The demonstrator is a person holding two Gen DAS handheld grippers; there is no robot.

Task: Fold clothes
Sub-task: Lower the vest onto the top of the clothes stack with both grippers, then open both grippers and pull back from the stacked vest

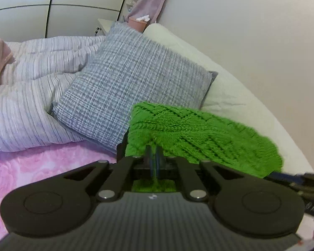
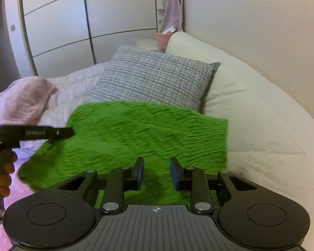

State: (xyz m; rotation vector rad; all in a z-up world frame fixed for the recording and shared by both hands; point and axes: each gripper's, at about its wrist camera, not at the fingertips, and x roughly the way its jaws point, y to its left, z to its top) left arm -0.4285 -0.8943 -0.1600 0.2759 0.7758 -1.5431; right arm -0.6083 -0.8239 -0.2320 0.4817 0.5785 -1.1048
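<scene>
Left gripper [image 1: 153,146], jaws closed, pinches the green knit [image 1: 198,131] spread on the bed [image 2: 261,125] before the grey pillow [image 2: 157,77]. Right gripper [image 2: 157,172], jaws parted, hovers over it, gripping nothing. Pink tub [image 2: 162,39] holds tissue.

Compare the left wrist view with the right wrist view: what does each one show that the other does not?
Only the left wrist view: the left gripper from behind, jaws shut on the green knit's edge, and the pink floral sheet.

Only the right wrist view: the right gripper, jaws apart over the knit with nothing between them, and a hand holding the left gripper.

Both: the knit, grey pillow, striped duvet, white cushion, wardrobe.
</scene>
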